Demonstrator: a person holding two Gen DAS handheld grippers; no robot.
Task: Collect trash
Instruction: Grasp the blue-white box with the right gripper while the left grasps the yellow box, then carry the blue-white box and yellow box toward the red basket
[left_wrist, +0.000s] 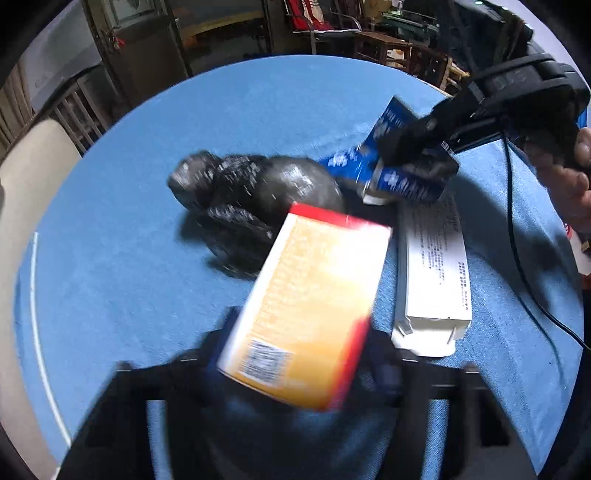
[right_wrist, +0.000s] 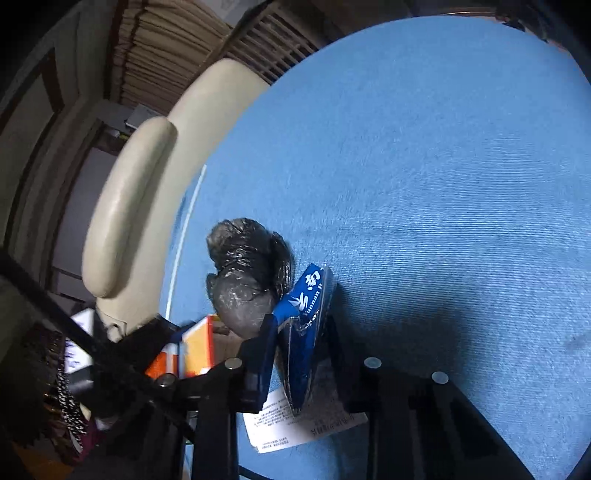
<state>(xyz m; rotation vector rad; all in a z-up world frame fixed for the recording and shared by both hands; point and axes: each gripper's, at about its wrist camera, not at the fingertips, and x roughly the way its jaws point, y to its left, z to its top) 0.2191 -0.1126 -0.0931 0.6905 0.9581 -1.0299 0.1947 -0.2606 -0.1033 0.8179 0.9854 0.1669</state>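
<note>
Blue table: left gripper clamps orange box, right gripper clamps blue pack. Keep grips firm; black bag looks untouched.

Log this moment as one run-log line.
left tongs: gripping orange box | right tongs: shut on blue carton | black bag, white box: on blue table

A round table with a blue cloth top fills both views, a thin white line running near its edge. A cream padded chair stands just beside the table. Beyond the far rim, in the dim room, stand wooden chairs, a red seat and slatted wooden furniture.
</note>
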